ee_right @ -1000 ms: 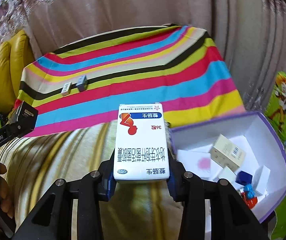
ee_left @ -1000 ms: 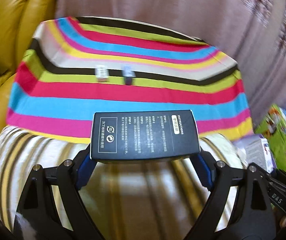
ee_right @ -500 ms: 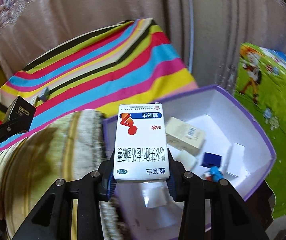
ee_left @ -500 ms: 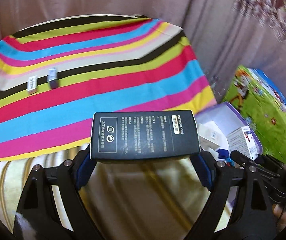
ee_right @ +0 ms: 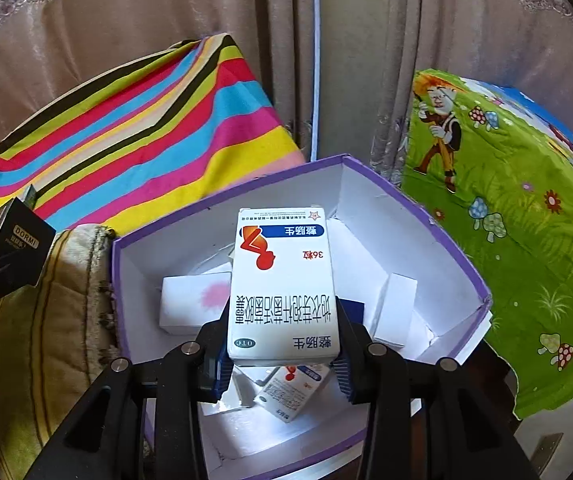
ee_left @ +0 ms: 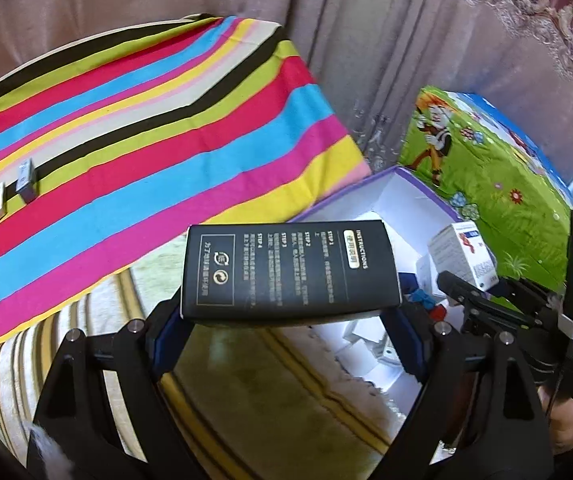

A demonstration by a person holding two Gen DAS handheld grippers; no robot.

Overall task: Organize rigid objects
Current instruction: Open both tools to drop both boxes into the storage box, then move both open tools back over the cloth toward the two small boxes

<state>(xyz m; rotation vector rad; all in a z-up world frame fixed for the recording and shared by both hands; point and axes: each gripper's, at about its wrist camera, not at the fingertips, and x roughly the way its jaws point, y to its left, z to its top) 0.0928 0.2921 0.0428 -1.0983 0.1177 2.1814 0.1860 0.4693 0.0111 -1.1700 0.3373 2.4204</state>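
- Risk: right gripper [ee_right: 282,360], clamping white carton [ee_right: 282,288] over bin [ee_right: 458,256], may drop it onto boxes inside, tipping it.
- Left gripper [ee_left: 290,320], clamping black box [ee_left: 290,270], could clip bin's 9 o'clock wall.

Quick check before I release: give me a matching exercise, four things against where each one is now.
Things:
1. black instruction-printed box
2. white medicine box with red figure
3. two small boxes, one white, one grey
4. white box with pink blot

Places:
A. lying on the striped cloth
B. lying inside the purple-edged white bin
C. clamped in the left gripper, beside the bin
D. clamped in the right gripper, over the bin

Pairs: 1-C, 2-D, 3-A, 4-B
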